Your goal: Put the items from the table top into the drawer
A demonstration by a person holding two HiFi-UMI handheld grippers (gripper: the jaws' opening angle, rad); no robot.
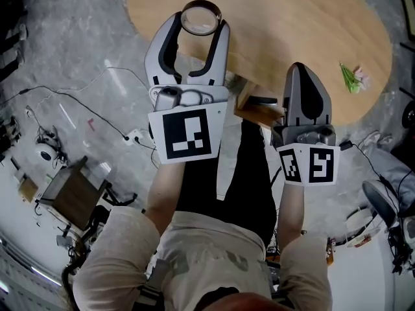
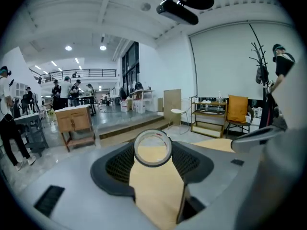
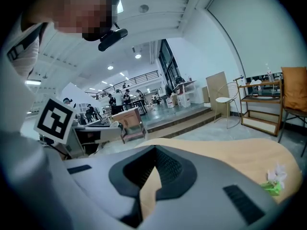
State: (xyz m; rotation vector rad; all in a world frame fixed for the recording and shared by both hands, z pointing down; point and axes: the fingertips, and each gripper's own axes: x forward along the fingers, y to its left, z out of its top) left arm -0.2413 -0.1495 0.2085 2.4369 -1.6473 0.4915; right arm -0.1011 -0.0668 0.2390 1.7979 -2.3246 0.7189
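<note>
One tape roll (image 1: 202,4) sits between the tips of the left gripper (image 1: 201,23) in the head view, lifted above the table (image 1: 311,31). The right gripper (image 1: 299,70) is closed and empty, near what seems to be the drawer (image 1: 259,112).

In the left gripper view the jaws stand wide and pinch the roll only at their ends. I would therefore keep the grip firm and carry it level to the drawer.

In the right gripper view a green item (image 3: 274,182) waits on the table.
</note>
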